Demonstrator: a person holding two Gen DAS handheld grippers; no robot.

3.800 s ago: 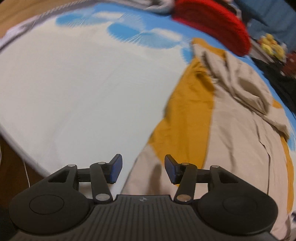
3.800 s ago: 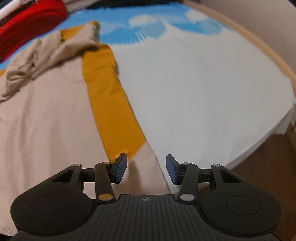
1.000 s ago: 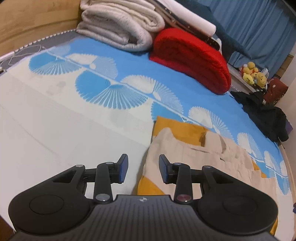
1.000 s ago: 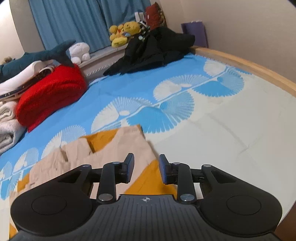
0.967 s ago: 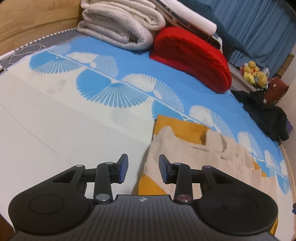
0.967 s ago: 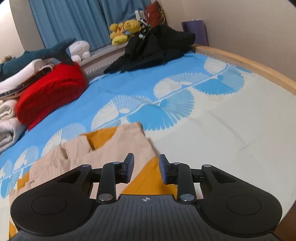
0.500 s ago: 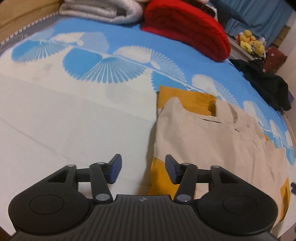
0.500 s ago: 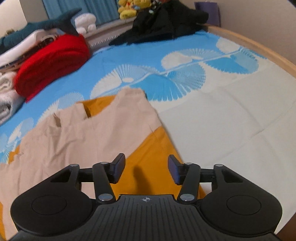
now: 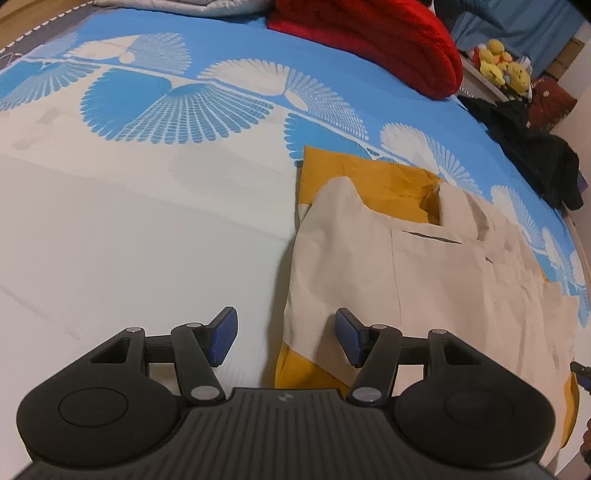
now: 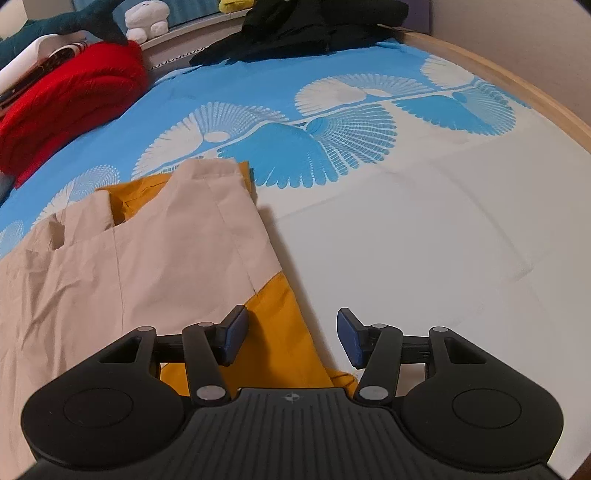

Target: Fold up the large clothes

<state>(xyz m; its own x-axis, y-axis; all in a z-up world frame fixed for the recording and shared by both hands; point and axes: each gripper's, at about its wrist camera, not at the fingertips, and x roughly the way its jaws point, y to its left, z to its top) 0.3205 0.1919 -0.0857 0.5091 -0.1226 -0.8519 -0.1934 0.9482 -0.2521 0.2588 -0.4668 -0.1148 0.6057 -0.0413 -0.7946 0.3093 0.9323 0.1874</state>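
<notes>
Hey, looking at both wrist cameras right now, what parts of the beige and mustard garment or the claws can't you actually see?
- Near hem of the beige and mustard garment: left wrist view, hidden behind the left claw body.
- Its far side: right wrist view, cut off by the left picture edge.
- Right claw: only a dark sliver at the left view's right edge.
- Garment type: folds hide its outline.

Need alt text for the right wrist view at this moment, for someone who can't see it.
The right gripper, jaws open and empty, hovers over the near right edge of a beige and mustard garment lying folded on a bed sheet printed with blue and white fans. Behind lie a red blanket and dark clothes.
</notes>
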